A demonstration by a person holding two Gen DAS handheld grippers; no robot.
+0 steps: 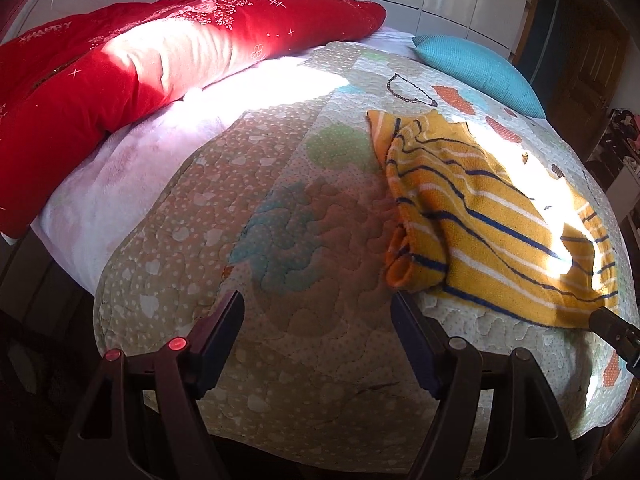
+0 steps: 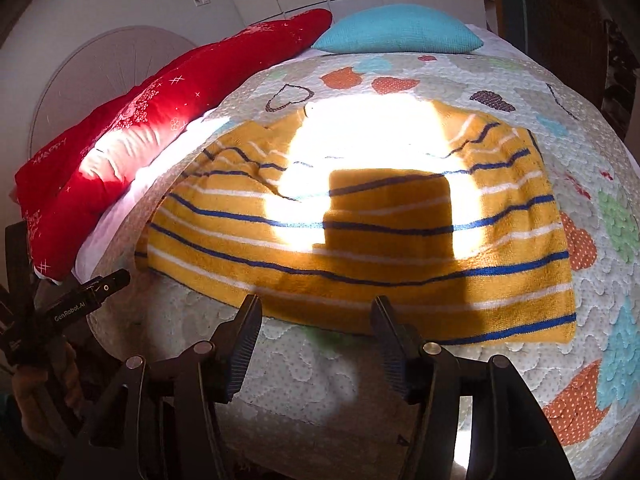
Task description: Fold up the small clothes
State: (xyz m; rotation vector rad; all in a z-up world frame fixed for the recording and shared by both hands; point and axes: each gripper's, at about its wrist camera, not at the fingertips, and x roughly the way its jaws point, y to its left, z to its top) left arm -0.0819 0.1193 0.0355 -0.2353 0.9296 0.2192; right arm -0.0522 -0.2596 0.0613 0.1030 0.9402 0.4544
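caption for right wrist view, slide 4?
Open right gripper above near hem of striped yellow garment on quilted bed cover.

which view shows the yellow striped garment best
The right wrist view: the yellow striped garment lies spread across the middle of the frame, all its edges visible, though sun glare washes out its top. The left wrist view shows it off to the right, foreshortened and bunched.
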